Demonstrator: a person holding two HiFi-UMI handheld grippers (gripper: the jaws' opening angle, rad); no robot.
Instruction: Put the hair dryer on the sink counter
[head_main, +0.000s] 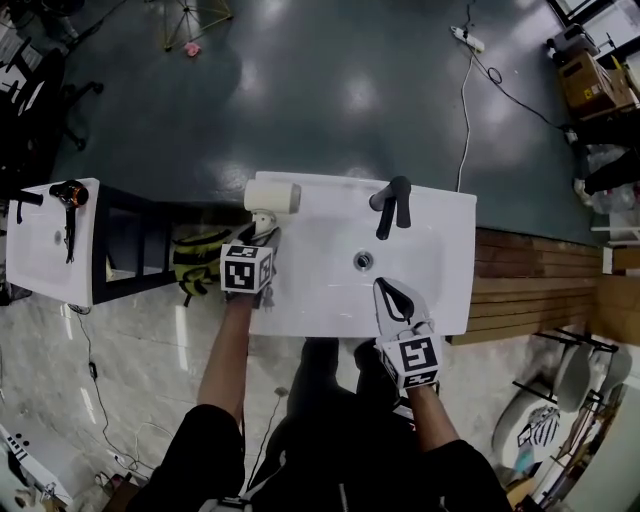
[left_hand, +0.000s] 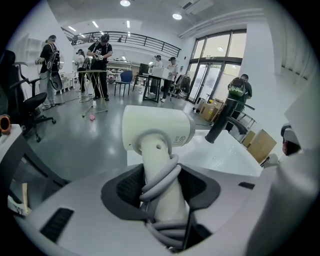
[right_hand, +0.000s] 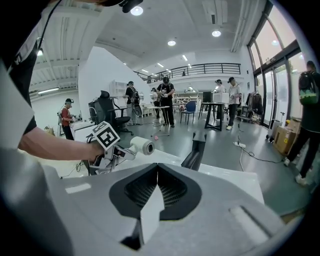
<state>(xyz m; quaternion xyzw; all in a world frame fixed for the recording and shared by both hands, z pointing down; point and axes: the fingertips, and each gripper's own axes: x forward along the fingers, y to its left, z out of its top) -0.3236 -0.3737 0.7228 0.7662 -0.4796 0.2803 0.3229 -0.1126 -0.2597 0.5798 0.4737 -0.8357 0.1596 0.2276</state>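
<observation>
Hair dryer, rigid, smooth, likely head-heavy plastic, clamped at its cord-wrapped handle by left gripper over far left corner of table; right gripper closed, empty, near edge.

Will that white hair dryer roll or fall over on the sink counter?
Stood up, the hair dryer would probably tip: a fat barrel sits atop a thin handle. Laid down, the round barrel might rock, but the handle should stop it rolling. The grey cord coiled round the handle looks bendy and could slip loose.
</observation>
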